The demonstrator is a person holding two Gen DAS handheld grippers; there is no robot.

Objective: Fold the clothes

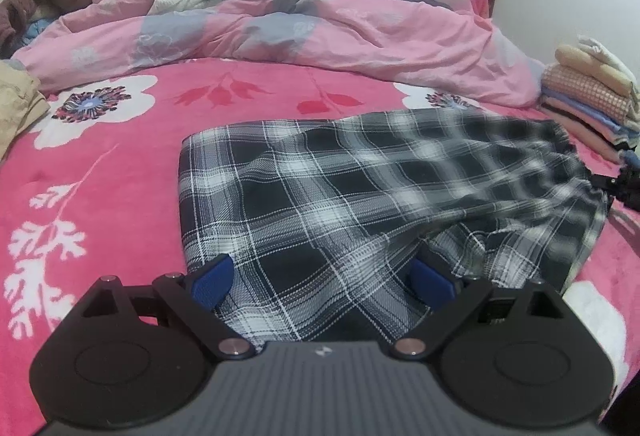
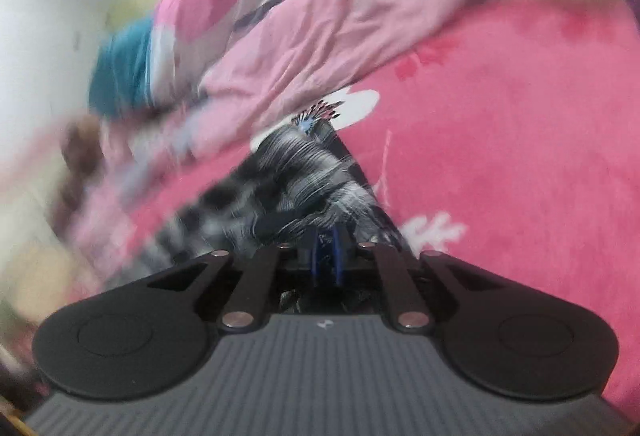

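Left wrist view: plaid garment (image 1: 360, 196) lies on the bed (image 1: 100, 176), long axis left to right; left gripper (image 1: 320, 284) at its near edge, fingers apart.

Right wrist view, blurred: right gripper (image 2: 326, 256) fingers clamped together on the plaid garment (image 2: 288, 176), fabric trailing far-left.

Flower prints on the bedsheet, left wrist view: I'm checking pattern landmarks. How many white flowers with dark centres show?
2. One flower lies at the left of the pink sheet; another sits behind the plaid garment, partly covered by the quilt. Others may be hidden.
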